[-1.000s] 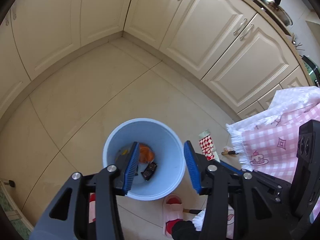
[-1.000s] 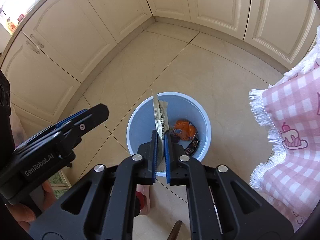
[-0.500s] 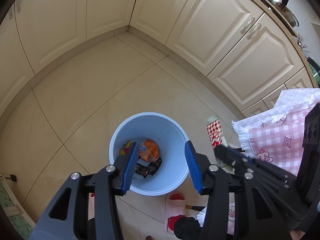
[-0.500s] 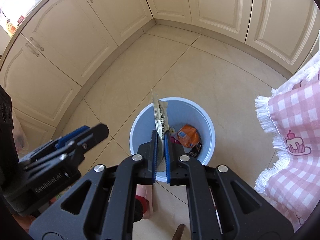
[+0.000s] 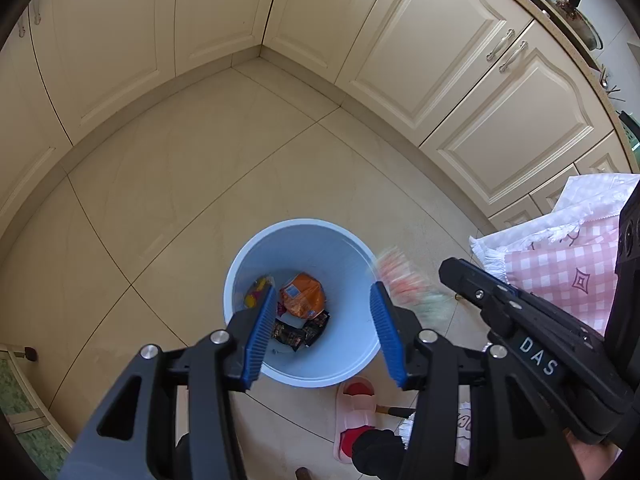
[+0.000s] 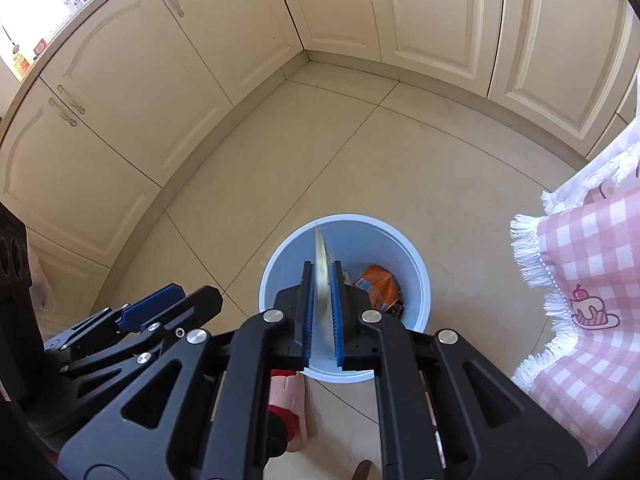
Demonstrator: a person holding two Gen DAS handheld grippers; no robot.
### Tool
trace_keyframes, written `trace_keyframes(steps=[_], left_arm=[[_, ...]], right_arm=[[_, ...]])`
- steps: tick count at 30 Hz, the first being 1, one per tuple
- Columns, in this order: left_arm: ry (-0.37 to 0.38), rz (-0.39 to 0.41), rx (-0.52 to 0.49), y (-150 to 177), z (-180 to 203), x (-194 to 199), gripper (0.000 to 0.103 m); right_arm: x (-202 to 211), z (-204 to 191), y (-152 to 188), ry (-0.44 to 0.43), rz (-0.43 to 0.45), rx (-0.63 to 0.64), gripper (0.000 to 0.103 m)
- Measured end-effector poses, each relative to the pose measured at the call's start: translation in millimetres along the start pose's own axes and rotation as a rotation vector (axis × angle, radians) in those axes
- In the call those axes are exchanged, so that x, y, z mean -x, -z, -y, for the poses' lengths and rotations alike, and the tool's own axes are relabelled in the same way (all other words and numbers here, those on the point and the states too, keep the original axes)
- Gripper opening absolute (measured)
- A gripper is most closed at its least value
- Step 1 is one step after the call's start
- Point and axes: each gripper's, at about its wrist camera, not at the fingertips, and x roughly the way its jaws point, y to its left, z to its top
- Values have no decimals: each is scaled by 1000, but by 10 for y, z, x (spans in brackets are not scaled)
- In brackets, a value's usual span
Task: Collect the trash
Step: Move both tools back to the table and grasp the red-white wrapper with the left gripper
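Observation:
A light blue bin [image 5: 304, 308] stands on the tiled floor and holds an orange packet [image 5: 301, 295] and dark wrappers [image 5: 298, 332]. My left gripper [image 5: 323, 336] is open and empty above the bin. My right gripper [image 6: 322, 312] hovers over the bin [image 6: 418, 276], its jaws slightly parted. A thin wrapper [image 6: 321, 270] sits blurred between them, edge-on. In the left wrist view the same red-and-white wrapper [image 5: 408, 284] is blurred in the air at the bin's right rim, ahead of my right gripper [image 5: 456, 274].
Cream cabinets [image 5: 440, 64] run along two walls and meet in a corner. A pink checked tablecloth [image 6: 592, 280] hangs at the right. A pink slipper [image 5: 356, 412] lies on the floor beside the bin. A pan [image 5: 568, 8] sits on the counter.
My right gripper's jaws have parted a little and the wrapper has gone blurred and shifted down between them. Both grippers have risen slightly; the bin looks smaller.

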Motion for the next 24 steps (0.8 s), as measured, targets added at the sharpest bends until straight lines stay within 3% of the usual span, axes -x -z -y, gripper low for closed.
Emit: trace_keyframes(steps=[5,10,14,20,24], left_arm=[[11,9,1,18,26,75,48],[24,59,-24,79,144,308,48],[58,111,-36,121,306,604,48],[118,225,-129,256,859,1310,48],[197,269,-205,398,1338,1715,54]], right_arm=[[144,4,24,31,17,21,9],[542,-21,93,75,64,69,9],[1088,-39,161,114,147,103,9],[2104,27,338,177,307,117,9],[2884,210,530,229,426,82,18]])
